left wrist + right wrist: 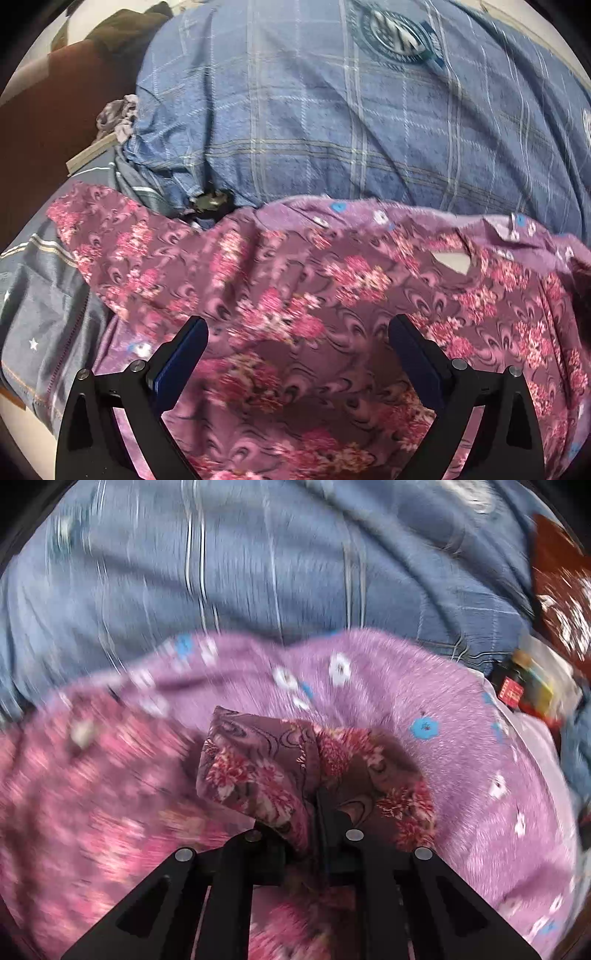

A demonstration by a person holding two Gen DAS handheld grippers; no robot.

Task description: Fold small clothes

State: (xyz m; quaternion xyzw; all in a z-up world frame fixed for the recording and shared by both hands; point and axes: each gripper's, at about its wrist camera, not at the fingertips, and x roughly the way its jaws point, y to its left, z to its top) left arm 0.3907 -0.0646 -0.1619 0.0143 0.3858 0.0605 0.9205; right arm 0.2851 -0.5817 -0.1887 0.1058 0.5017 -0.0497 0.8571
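1. Pinching a bunched fold of the maroon pink-flowered garment (258, 771), the right gripper (317, 812) has its jaws clamped together.
2. Left gripper (297, 354) hovers spread apart over that cloth (blurred).
3. Garment lies on a blue plaid quilt (332, 122), partly over lilac floral fabric (461, 738).

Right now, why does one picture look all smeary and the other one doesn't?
Right wrist view: the blue checked quilt and lilac flowered cloth streak with motion blur; only the right claw and its pinched floral garment look sharp. Left wrist view: mostly crisp, slightly soft near the open left claw; the fisheye bends both.
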